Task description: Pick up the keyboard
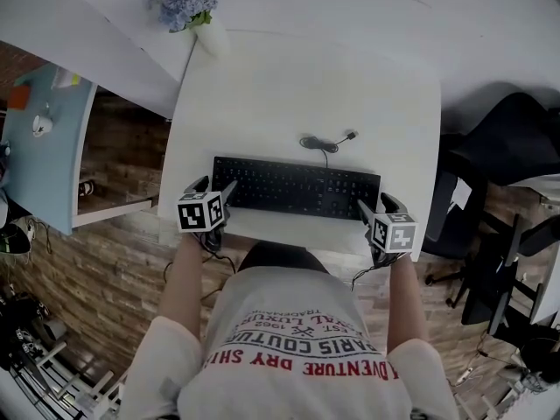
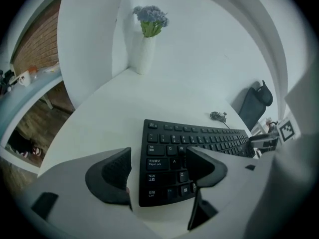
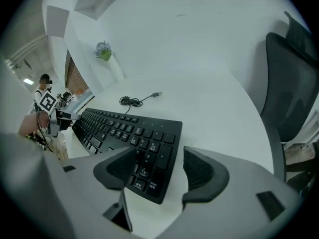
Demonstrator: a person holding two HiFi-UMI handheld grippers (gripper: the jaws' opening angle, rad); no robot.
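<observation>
A black keyboard [image 1: 297, 186] lies flat near the front edge of the white table [image 1: 262, 86], its coiled cable [image 1: 322, 143] behind it. My left gripper [image 1: 210, 184] is open at the keyboard's left end. In the left gripper view the gripper [image 2: 157, 166] straddles the near left corner of the keyboard [image 2: 199, 138], one jaw over the keys and the other over bare table. My right gripper [image 1: 374, 204] is open at the right end. In the right gripper view the gripper [image 3: 159, 166] brackets the number-pad corner of the keyboard [image 3: 124, 126] the same way. Neither pad visibly presses the keyboard.
A white vase of blue flowers [image 1: 188, 11] stands at the table's far left corner. A black office chair [image 1: 516, 138] stands to the right of the table. A light blue shelf [image 1: 44, 147] is on the left, over a wood floor.
</observation>
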